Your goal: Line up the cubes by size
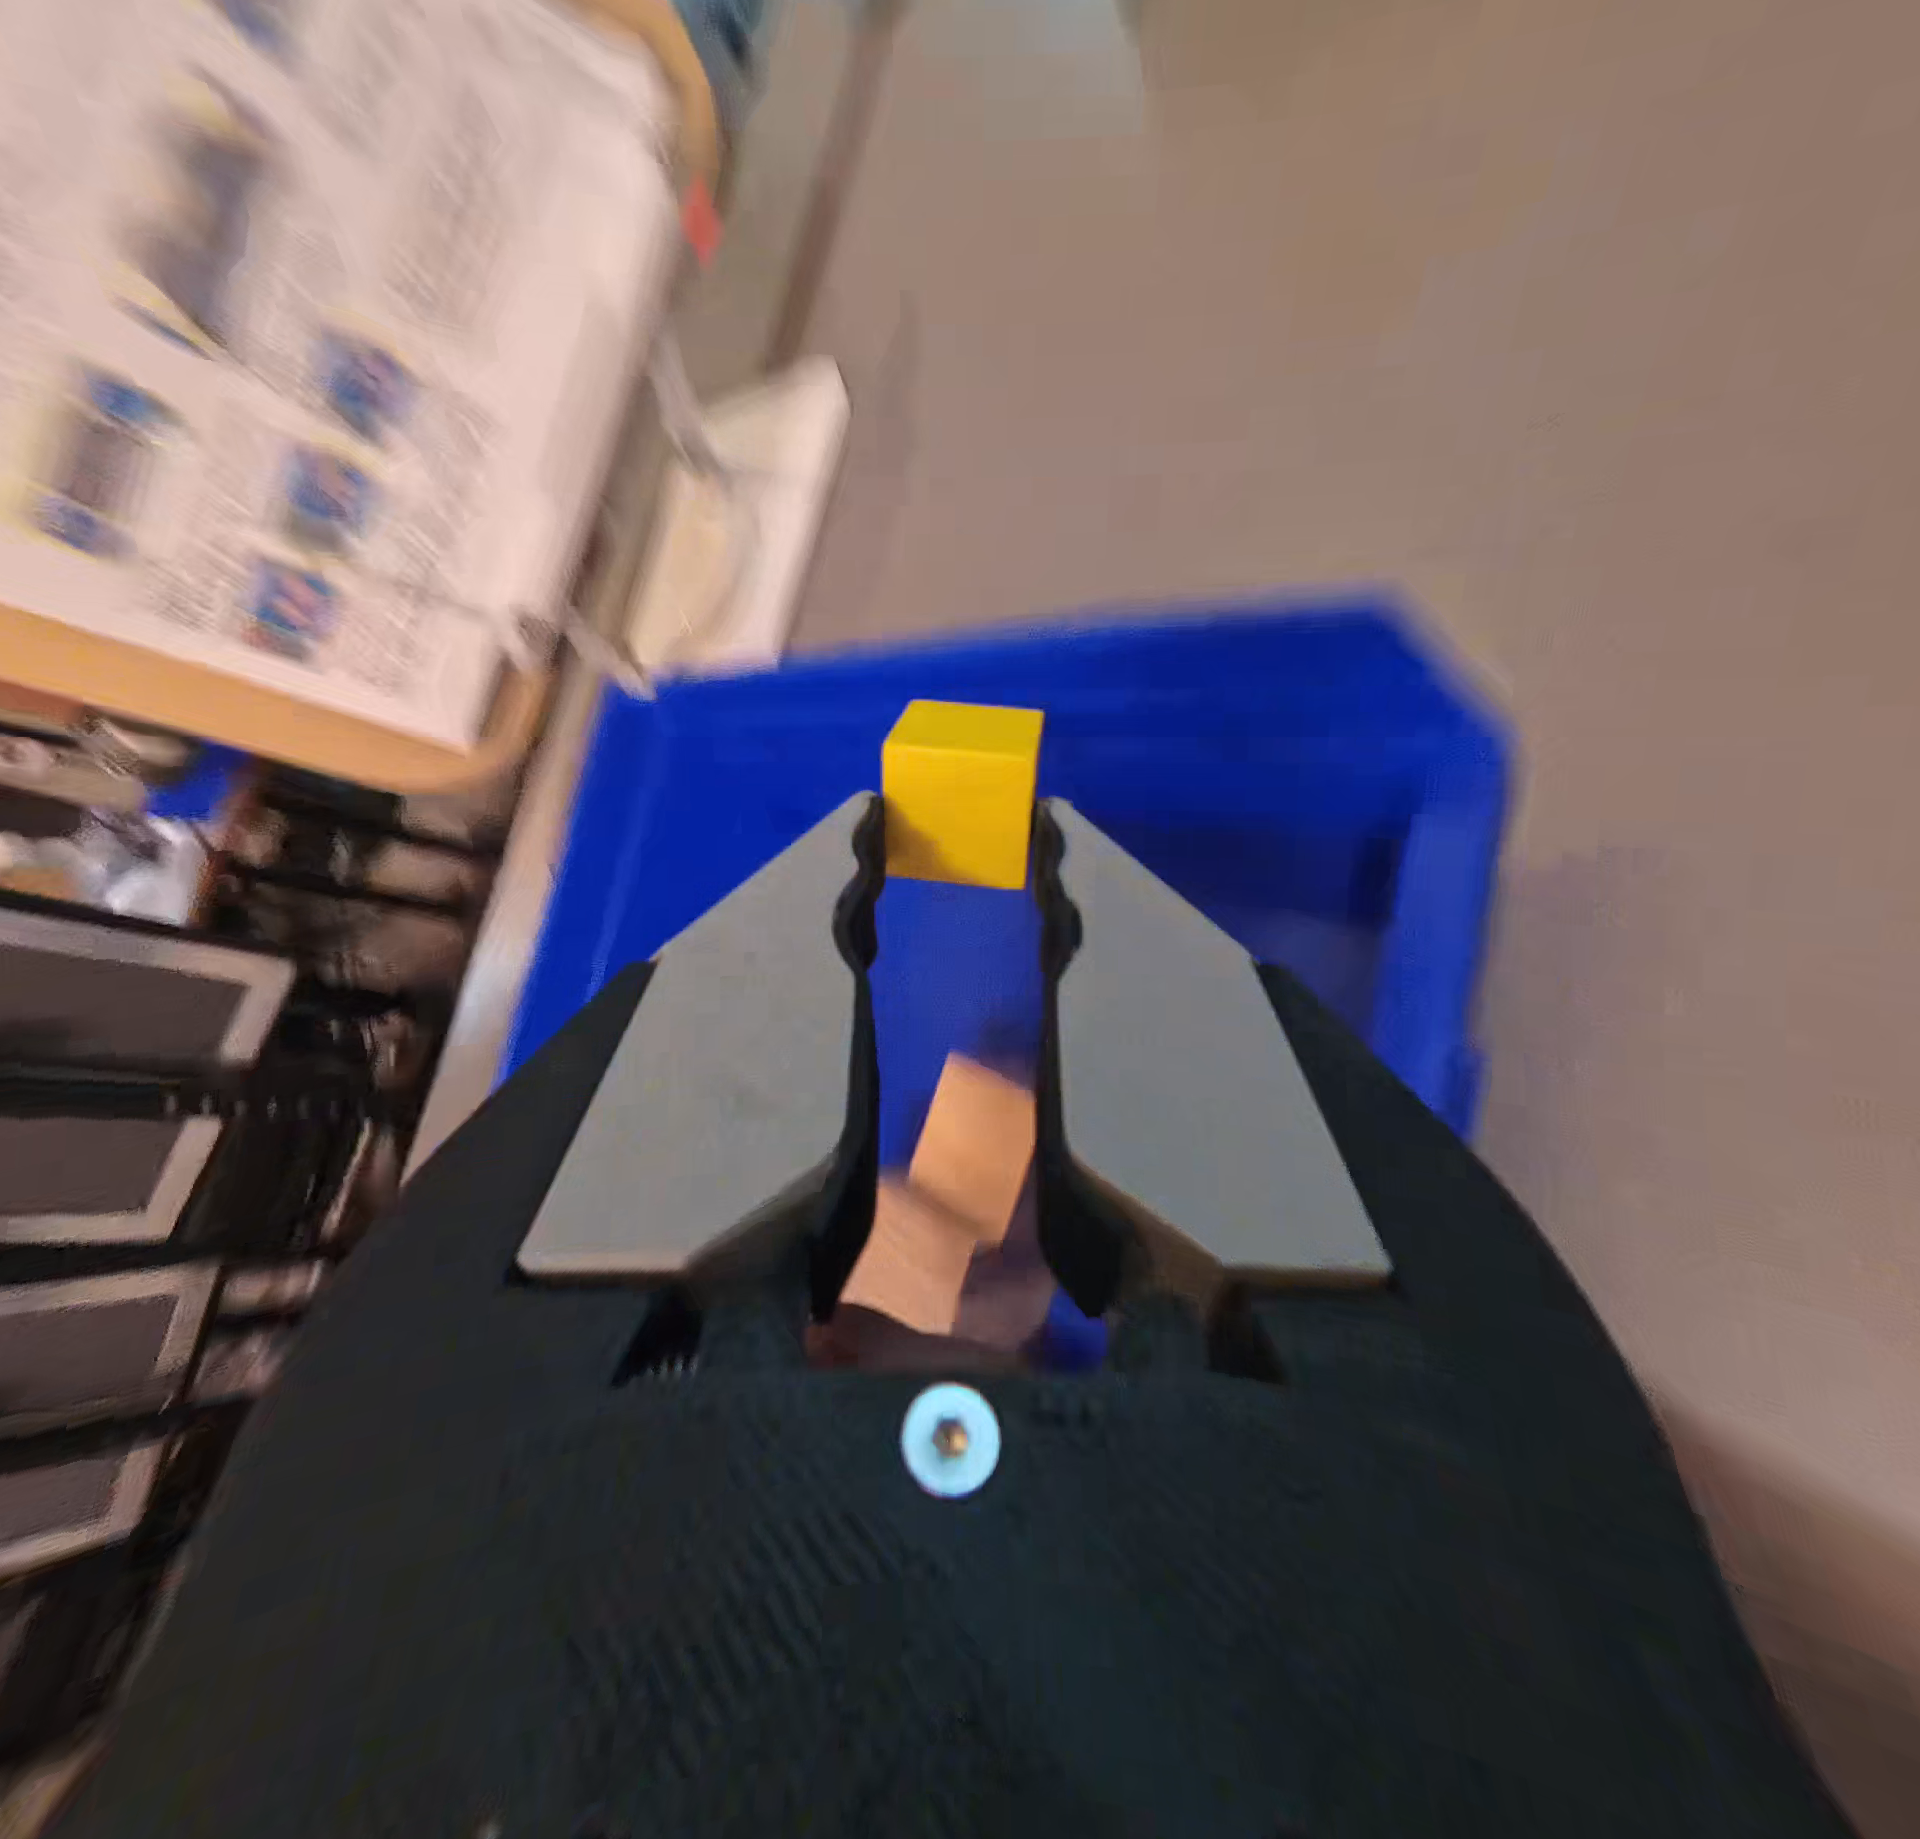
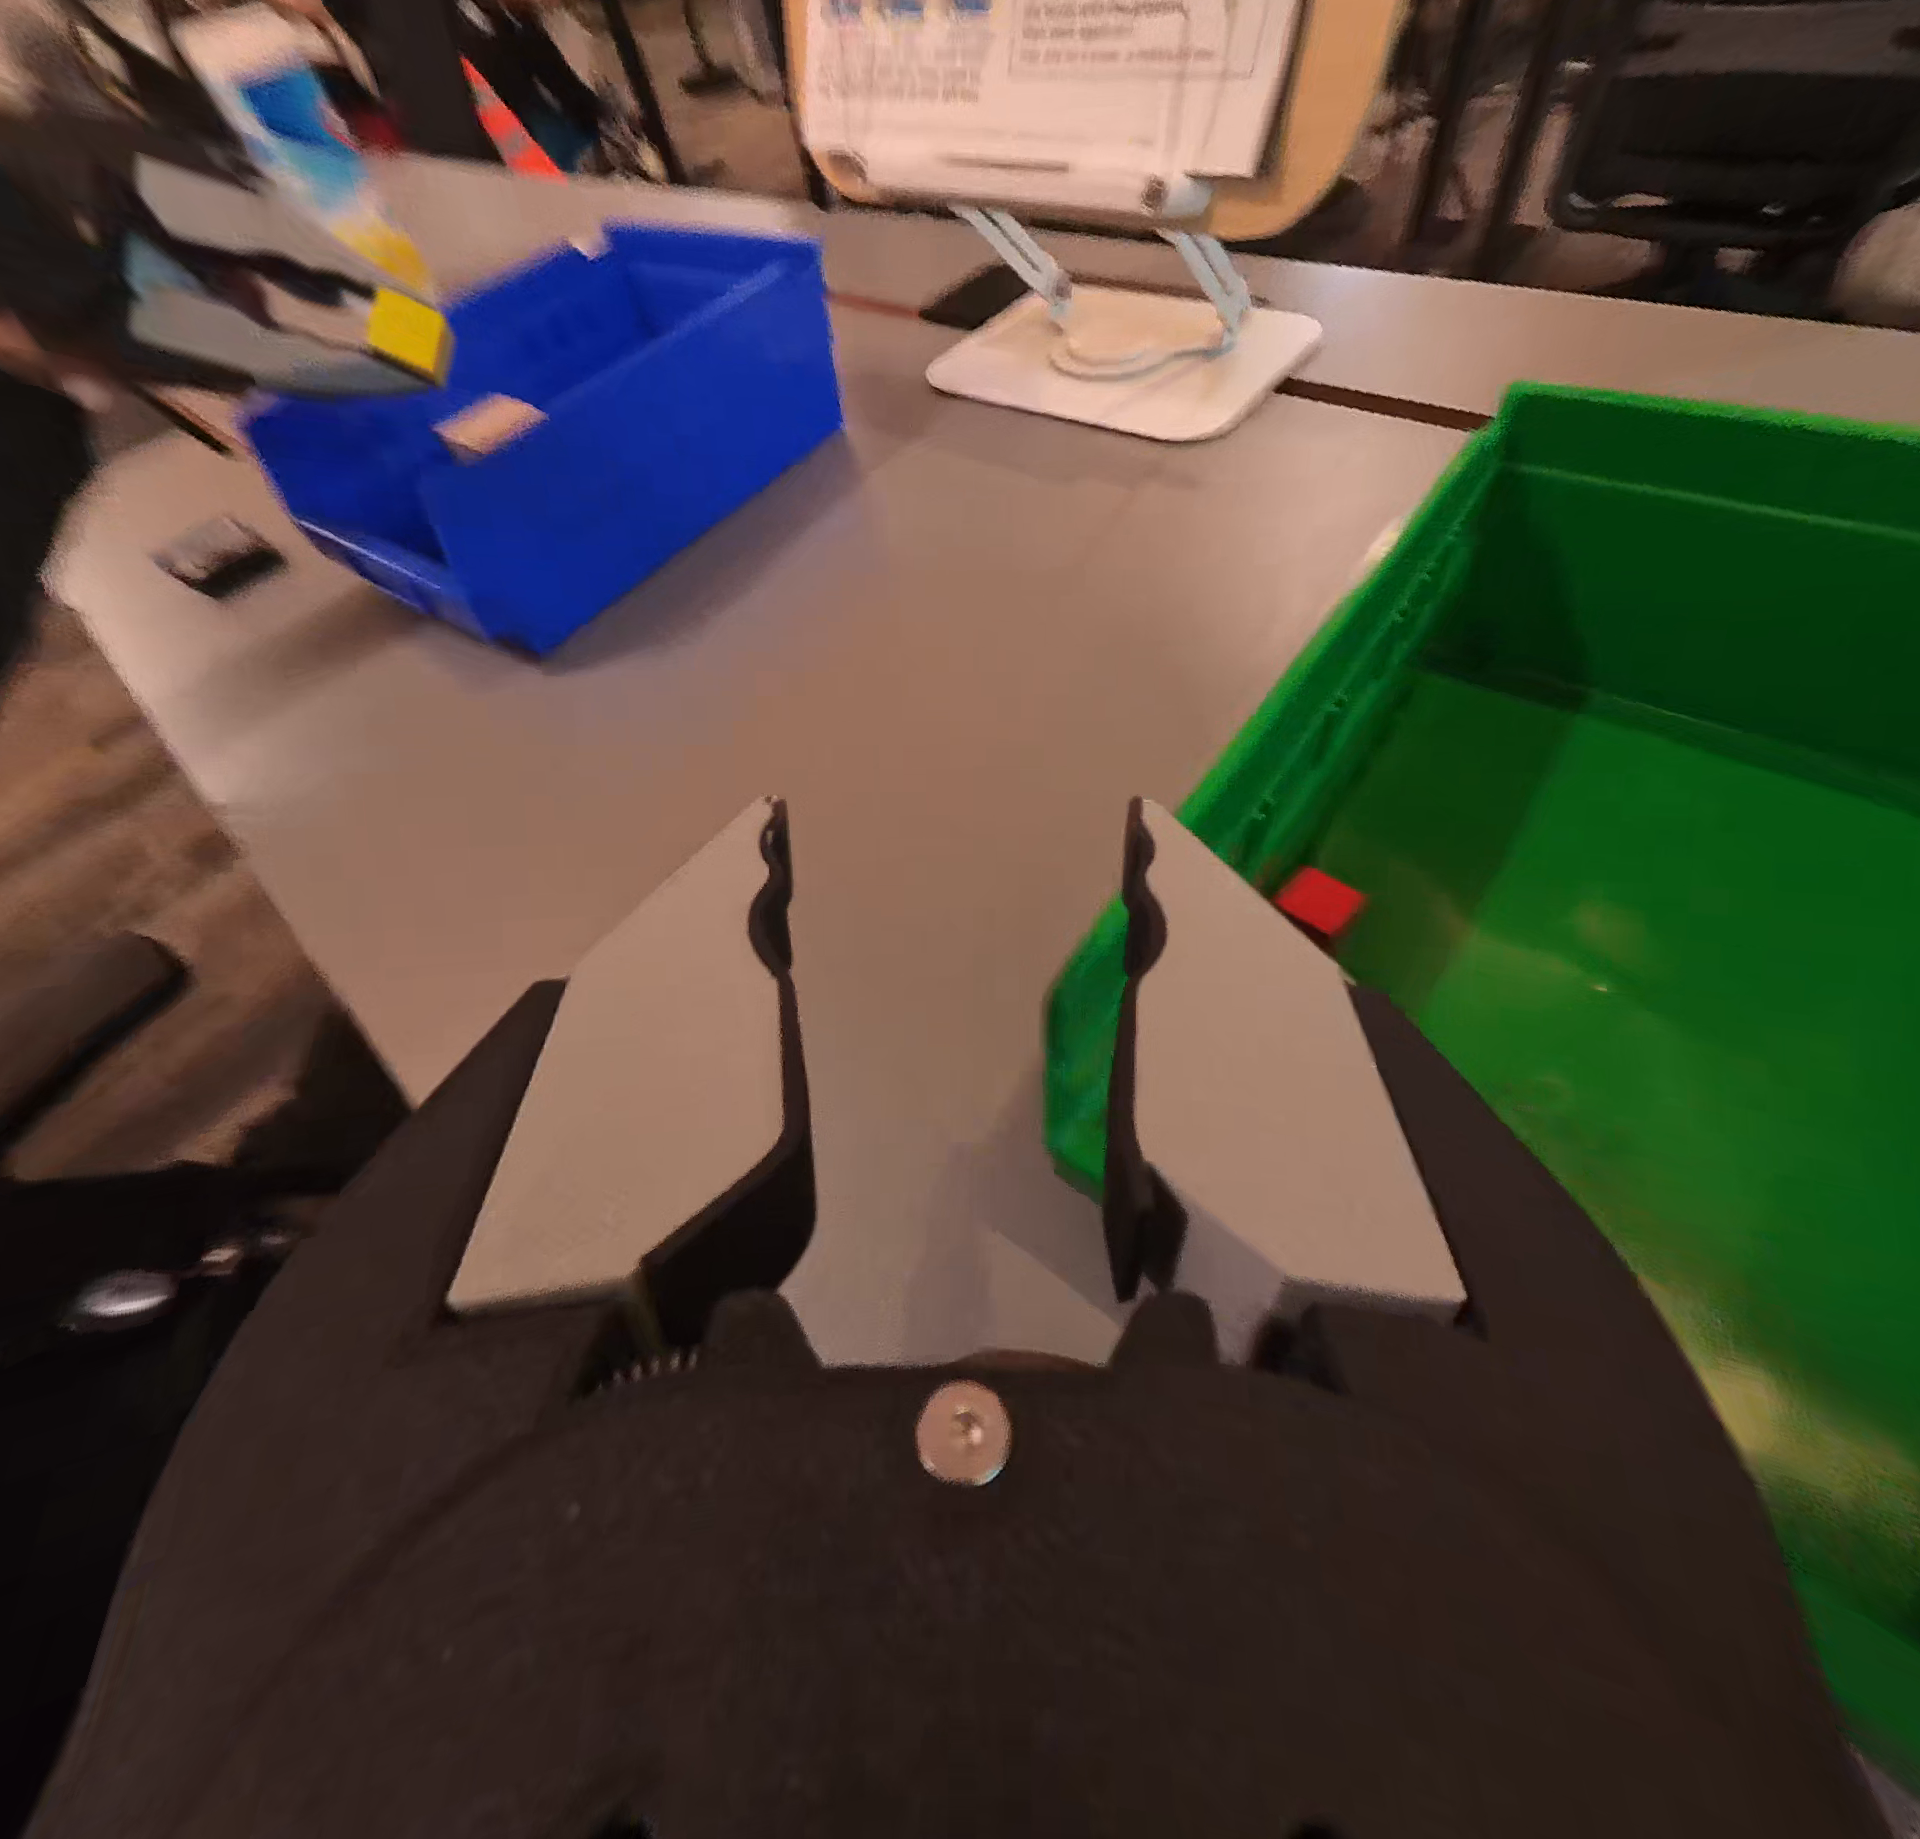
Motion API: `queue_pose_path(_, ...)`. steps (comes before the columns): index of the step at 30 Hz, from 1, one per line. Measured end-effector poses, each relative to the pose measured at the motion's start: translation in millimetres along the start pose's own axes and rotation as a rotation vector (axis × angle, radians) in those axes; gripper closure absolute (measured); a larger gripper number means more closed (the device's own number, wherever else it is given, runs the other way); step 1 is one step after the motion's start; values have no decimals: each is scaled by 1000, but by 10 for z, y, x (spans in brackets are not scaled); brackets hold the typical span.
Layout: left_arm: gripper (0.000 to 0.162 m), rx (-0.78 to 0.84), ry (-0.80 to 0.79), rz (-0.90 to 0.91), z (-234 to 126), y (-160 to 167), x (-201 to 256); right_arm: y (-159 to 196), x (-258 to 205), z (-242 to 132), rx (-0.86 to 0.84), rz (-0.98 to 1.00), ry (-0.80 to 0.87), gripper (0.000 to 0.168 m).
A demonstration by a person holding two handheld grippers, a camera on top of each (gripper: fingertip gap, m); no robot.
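Note:
My left gripper (image 1: 958, 821) is shut on a yellow cube (image 1: 961, 790) and holds it above the blue bin (image 1: 1299, 750). A plain wooden cube (image 1: 966, 1166) lies in that bin below the fingers. In the right wrist view the left gripper shows at the far left with the yellow cube (image 2: 408, 333) over the blue bin (image 2: 644, 501), and the wooden cube (image 2: 488, 425) lies inside the bin. My right gripper (image 2: 954, 823) is open and empty above the grey table, next to the green bin (image 2: 1351, 709). A small red cube (image 2: 1320, 901) lies inside the green bin at its near left wall.
A white stand (image 2: 1127, 361) holding a board with papers (image 2: 1049, 33) stands at the back of the grey table (image 2: 883, 667). A small dark object (image 2: 218, 555) lies left of the blue bin near the table edge. Chairs and shelves stand beyond the table.

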State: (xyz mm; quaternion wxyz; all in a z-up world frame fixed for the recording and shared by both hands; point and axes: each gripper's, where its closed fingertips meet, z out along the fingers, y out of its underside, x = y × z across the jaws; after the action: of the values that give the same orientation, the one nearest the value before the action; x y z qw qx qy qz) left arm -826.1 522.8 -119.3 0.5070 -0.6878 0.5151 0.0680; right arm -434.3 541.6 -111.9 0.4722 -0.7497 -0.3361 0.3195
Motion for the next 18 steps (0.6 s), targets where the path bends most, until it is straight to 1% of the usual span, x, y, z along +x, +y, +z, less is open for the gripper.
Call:
queue_pose_path(2, 136, 250, -45, -58, -285, -607, 220, -113, -298, 77, 53, 41, -131, 99)
queue_pose_path(3, 136, 322, -84, -40, -379, -836, 343, -163, -518, 153, 72, 47, -211, 97)
queue_pose_path(4, 136, 352, -127, 12, -420, -1002, 475, -190, -776, 243, 73, 54, -306, 98)
queue_pose_path(6, 136, 421, -206, 116, -454, -1316, 729, -206, -1316, 413, 40, 69, -506, 105)
queue_pose_path(9, 136, 588, -207, 190, -524, -1746, 1128, -237, -1959, 547, -5, 65, -731, 107)
queue_pose_path(11, 136, 645, -177, 208, -522, -1881, 1322, -271, -2328, 503, -11, 59, -876, 110)
queue_pose_path(12, 136, 664, -169, 210, -518, -1920, 1383, -285, -2452, 490, -11, 56, -914, 109)
queue_pose_path(15, 136, 723, -157, 191, -573, -2008, 1478, -290, -2649, 489, -21, 44, -950, 113)
queue_pose_path(16, 136, 736, -148, 188, -589, -2023, 1506, -276, -2665, 514, -32, 40, -939, 118)
queue_pose_path(18, 136, 733, -135, 193, -573, -2018, 1545, -285, -2704, 516, -27, 54, -960, 136)
